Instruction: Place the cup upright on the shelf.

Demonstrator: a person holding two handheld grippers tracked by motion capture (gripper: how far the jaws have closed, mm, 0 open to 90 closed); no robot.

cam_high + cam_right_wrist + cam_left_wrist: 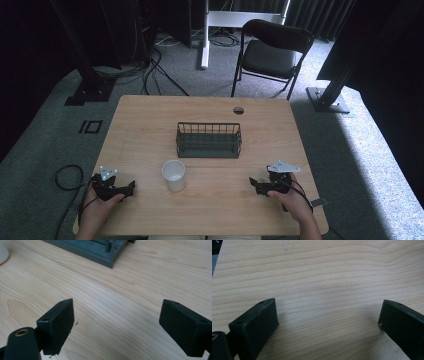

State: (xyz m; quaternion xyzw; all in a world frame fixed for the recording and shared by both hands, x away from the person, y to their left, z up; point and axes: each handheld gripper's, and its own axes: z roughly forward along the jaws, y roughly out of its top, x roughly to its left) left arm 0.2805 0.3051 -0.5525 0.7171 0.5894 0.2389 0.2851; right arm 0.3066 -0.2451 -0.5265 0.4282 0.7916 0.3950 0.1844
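A white paper cup [174, 175] stands upright near the middle front of the wooden table [150, 125]. Just behind it sits a dark green wire basket [209, 140], apparently with nothing in it. My left gripper [131, 186] rests low at the front left, held by a hand, open with only bare wood between its jaws [327, 312]. At the front right my right gripper [253, 183] is open too, nothing between its jaws [116, 315]. The basket's corner [100, 252] and the cup's edge [3, 253] show at the top of the right gripper view.
A round cable hole [238, 110] sits near the table's far edge. A black folding chair [270, 52] stands behind the table. Cables [67, 177] trail on the grey carpet at the left, and dark stand bases [90, 92] flank the table.
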